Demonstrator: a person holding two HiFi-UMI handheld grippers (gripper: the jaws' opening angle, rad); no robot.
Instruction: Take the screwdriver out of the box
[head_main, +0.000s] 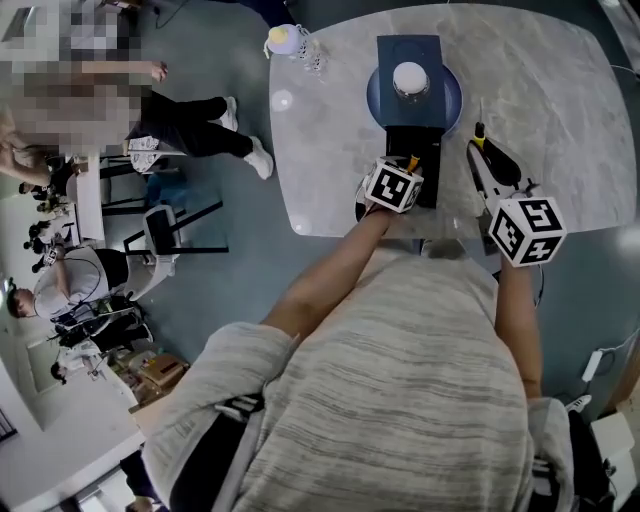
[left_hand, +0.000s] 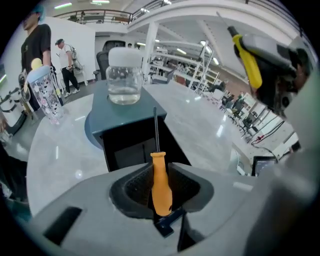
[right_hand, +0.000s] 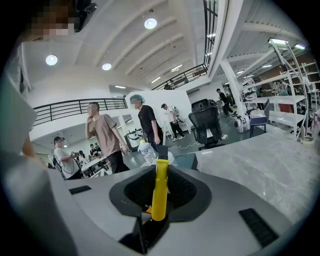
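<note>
Where the grey table (head_main: 560, 110) is topped by the open dark box (head_main: 405, 50) (a jar (left_hand: 124, 75) stands on it), the left gripper (left_hand: 160, 172) is clamped on the orange screwdriver (left_hand: 161, 192), which is held right by the box's open side, and the right gripper (right_hand: 160, 175) is closed on a yellow tool (right_hand: 159, 200).

A grey marble table (head_main: 560, 90) carries a round blue plate (head_main: 453, 100), and a glass jar (head_main: 411, 78) (clear, with a white lid) stands over it. A patterned cup (head_main: 285, 40) with a yellow top sits at the table's far left corner. Beyond, people (right_hand: 105, 135) stand near a black office chair (right_hand: 206, 120).
</note>
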